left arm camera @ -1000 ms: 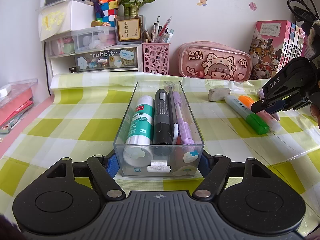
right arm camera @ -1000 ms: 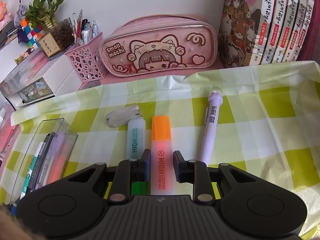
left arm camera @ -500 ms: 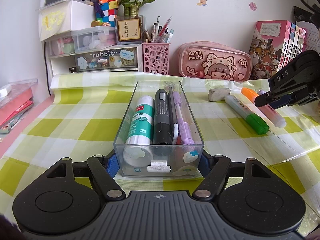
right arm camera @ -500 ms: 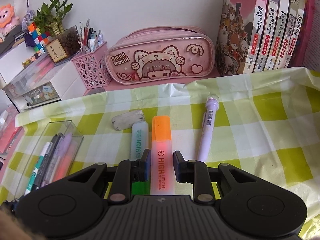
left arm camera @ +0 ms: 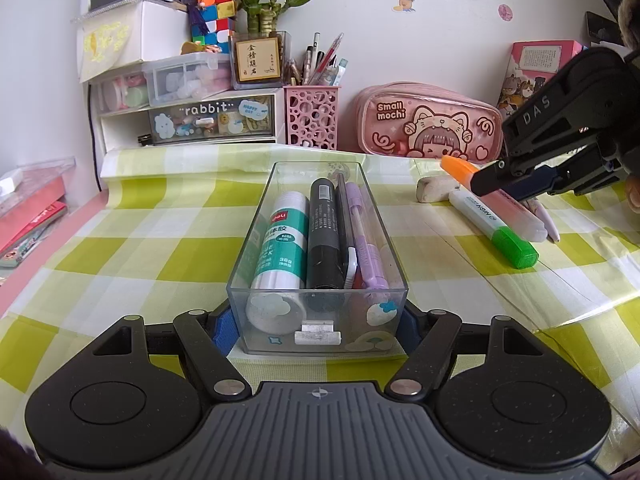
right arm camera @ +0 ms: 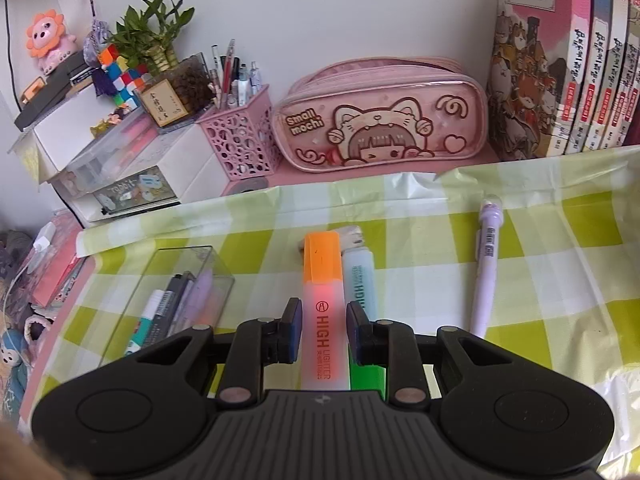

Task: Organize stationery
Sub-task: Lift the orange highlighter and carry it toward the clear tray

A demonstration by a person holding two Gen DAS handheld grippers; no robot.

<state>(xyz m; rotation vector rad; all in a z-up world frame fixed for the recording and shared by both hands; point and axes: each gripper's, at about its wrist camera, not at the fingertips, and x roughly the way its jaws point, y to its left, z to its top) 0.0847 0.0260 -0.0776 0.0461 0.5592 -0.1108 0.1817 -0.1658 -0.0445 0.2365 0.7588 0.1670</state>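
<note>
Both our grippers grip something. Our right gripper (right arm camera: 323, 330) has its jaws clamped on the orange highlighter (right arm camera: 322, 300); our left gripper (left arm camera: 318, 326) has its jaws bracing the clear box (left arm camera: 256, 240).

Backdrop: books (right arm camera: 560, 72) are being stood against the wall.
Shelf corner: a bamboo plant (left arm camera: 266, 4) and a colour cube (left arm camera: 214, 12) are being displayed.

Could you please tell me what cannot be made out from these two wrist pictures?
- Rear end of the orange highlighter: right wrist view, hidden under the right gripper body.
- Middle of the green highlighter: same view, behind a fingertip.
- Far end of the eraser: behind the orange cap.
- Items low in the clear box: left wrist view, blurred by stickers.
- Left gripper fingertips: mostly hidden beside the box.
</note>
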